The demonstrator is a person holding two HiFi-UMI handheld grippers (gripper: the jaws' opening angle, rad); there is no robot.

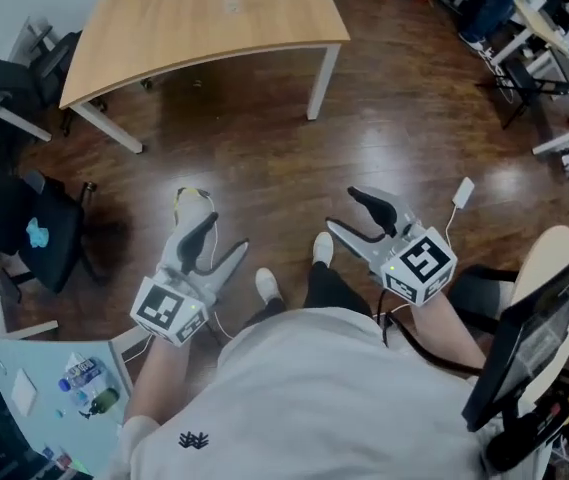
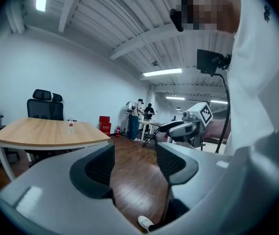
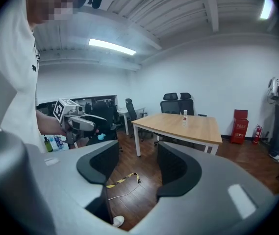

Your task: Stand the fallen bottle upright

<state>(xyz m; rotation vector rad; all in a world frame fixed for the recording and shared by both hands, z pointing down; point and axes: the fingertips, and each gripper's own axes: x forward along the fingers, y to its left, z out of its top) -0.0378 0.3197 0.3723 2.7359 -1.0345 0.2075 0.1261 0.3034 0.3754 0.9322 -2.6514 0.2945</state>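
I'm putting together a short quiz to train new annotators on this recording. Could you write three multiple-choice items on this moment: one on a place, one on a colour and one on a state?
1. Where is the clear bottle?
A. on the wooden table
B. on a chair
C. between a tool's jaws

2. What colour are the table legs?
A. black
B. white
C. red

3. How do the jaws of the left tool and the right tool stand?
A. both shut
B. one shut on the bottle
C. both apart, empty

Answers:
1 A: it stands upright there, far from both tools.
2 B: the head view shows them white.
3 C: each gripper view shows nothing between the jaws.
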